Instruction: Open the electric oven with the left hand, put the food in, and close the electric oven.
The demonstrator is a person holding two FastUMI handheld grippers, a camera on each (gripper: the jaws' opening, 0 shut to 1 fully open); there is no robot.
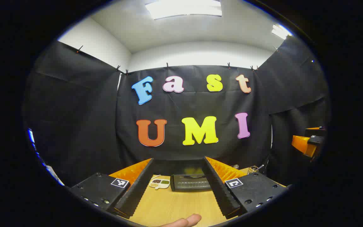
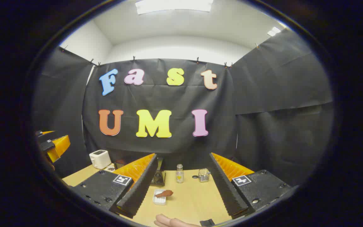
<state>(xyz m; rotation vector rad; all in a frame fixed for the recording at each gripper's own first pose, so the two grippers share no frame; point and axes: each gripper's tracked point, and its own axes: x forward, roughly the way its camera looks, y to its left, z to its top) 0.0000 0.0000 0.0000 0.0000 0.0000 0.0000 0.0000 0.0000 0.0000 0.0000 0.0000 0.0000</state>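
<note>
We are only starting — left gripper (image 1: 176,186) hanging wide open, empty, before the shut oven (image 1: 190,182); food (image 2: 164,193) lying untouched, right gripper (image 2: 181,189) gaping empty too.

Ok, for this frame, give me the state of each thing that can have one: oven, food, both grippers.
electric oven: door shut, standing on the table
food: lying on a small white tray, not yet picked up
left gripper: open, holding nothing, aimed at the oven
right gripper: open, holding nothing, above the table
</note>
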